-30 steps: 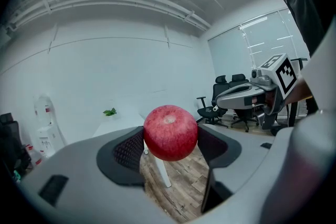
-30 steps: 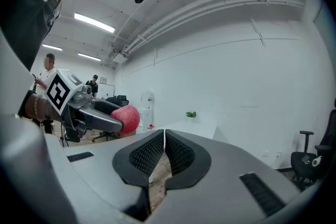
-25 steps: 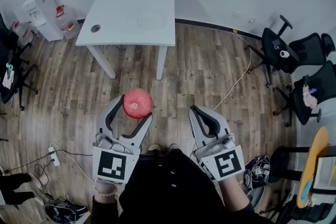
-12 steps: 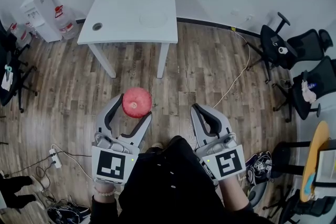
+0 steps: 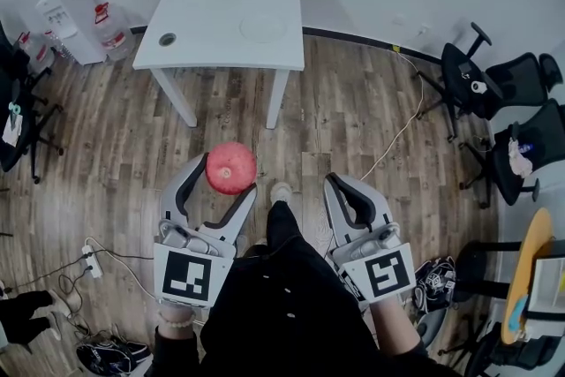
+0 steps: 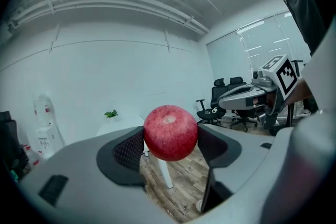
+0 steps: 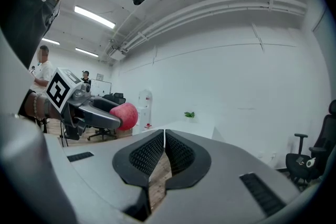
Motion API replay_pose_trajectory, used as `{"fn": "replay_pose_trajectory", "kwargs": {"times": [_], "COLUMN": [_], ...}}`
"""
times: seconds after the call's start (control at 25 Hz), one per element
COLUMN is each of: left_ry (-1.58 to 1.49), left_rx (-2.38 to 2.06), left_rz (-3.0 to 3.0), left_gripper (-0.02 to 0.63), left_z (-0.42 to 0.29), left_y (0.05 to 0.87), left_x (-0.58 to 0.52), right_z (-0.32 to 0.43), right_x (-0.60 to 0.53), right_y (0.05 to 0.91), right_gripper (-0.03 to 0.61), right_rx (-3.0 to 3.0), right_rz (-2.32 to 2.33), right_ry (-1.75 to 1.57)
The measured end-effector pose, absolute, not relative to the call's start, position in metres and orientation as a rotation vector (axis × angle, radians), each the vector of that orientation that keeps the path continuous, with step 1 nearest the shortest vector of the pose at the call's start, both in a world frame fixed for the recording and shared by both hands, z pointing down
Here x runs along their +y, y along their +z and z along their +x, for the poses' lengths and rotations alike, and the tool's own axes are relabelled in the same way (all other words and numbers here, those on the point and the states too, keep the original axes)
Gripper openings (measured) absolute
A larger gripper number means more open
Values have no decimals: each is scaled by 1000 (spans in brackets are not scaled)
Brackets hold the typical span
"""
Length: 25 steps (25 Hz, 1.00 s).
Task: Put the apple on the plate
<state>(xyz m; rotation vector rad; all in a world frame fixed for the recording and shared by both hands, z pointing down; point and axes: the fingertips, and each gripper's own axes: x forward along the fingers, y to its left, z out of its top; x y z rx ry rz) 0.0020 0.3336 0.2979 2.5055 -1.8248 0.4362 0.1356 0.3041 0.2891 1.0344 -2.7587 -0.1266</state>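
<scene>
Room: office with wood floor; white table stands ahead, well apart from both grippers.
Plate: pale plate on the table's right half.
Apple: red apple held over the floor; the plate lies straight ahead of it, slightly right.
Left gripper: left gripper has its jaws spread to the apple's width, pads pressed on both sides.
Right gripper: right gripper has its jaws closed together, nothing between.
Judgement: the left one must carry forward over the table edge.
</scene>
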Motion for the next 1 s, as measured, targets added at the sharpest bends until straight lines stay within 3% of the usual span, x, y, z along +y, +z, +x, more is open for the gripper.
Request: {"fn": "replay_pose_trajectory", "kwargs": {"times": [1.0], "left_ry": [446], "left_rx": [-1928], "left_rz": [2415], "left_gripper": [331], "left_z": [-25], "left_y": [296], "left_x": [239], "right_z": [110], "right_x": [198], "right_y": [292], "right_gripper": [43], "right_rx": [-2807], "right_rz": [934], "right_ry": [-140]}}
